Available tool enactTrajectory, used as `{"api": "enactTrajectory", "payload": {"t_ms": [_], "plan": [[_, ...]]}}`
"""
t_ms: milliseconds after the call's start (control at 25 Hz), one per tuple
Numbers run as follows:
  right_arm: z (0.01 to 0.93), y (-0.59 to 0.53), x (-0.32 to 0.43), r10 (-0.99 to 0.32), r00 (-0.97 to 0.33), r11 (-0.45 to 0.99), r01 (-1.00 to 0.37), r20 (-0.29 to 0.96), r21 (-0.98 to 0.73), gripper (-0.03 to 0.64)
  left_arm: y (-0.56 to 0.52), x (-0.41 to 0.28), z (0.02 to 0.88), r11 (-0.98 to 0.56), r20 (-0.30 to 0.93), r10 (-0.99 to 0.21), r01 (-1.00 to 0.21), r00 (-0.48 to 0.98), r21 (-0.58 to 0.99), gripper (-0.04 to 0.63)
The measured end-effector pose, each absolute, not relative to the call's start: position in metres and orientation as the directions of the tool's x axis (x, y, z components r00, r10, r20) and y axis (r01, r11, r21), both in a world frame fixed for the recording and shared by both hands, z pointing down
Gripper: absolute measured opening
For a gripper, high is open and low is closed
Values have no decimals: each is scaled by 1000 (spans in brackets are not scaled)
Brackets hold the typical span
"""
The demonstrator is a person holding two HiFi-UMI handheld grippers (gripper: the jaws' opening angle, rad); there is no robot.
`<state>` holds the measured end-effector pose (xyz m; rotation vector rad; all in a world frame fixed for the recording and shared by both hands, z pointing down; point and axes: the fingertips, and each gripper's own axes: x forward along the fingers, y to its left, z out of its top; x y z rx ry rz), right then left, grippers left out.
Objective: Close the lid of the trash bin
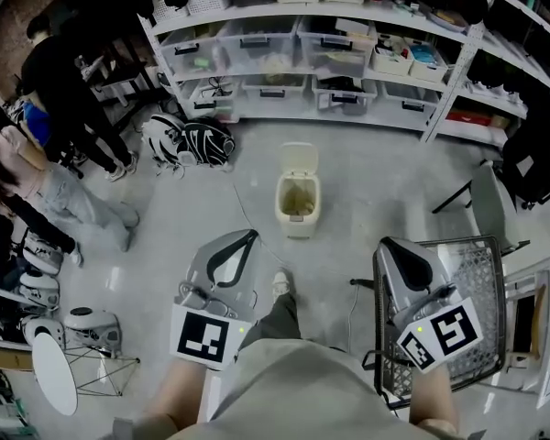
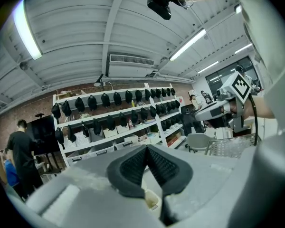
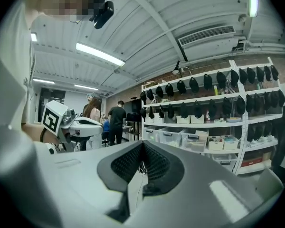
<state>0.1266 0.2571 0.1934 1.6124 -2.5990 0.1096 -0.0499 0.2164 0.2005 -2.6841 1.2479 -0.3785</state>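
A small cream trash bin (image 1: 297, 202) stands on the grey floor ahead of me, its lid (image 1: 299, 159) tipped up and back, the inside showing. My left gripper (image 1: 245, 238) is held low to the bin's near left, its jaws together with nothing between them. My right gripper (image 1: 390, 246) is held to the bin's near right, also shut and empty. Both are well short of the bin. In the left gripper view the dark pads (image 2: 133, 164) meet in a point, and a cream bit of the bin (image 2: 152, 199) shows below them. In the right gripper view the pads (image 3: 157, 165) meet likewise.
White shelving (image 1: 348, 62) with plastic boxes runs behind the bin. A black wire cart (image 1: 484, 282) stands under my right gripper, a grey chair (image 1: 489, 204) beyond it. A black-and-white backpack (image 1: 202, 141) lies at the back left. People (image 1: 64, 99) stand at the left.
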Motion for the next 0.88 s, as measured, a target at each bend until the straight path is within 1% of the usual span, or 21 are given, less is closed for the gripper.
{"api": "enactTrajectory", "payload": {"t_ms": [280,400,680,880], "plan": [[208,162,121,-898,-408,404,-913,166,-59,3,120,-61,211,-666,197,-746,-711,636,-226,2],[212,115,112,-895,-405,401,-914,187,-60,3,72,-67,220,-675,218,-738,-695,638,-248,2],[228,3,89,-894,-390,385,-921,219,-65,3,-28,-84,246,-705,255,-708,-678,659,-208,2],[245,-56,77,-885,-384,377,-923,262,-80,3,-79,-101,255,-704,270,-707,-688,654,-176,2]]}}
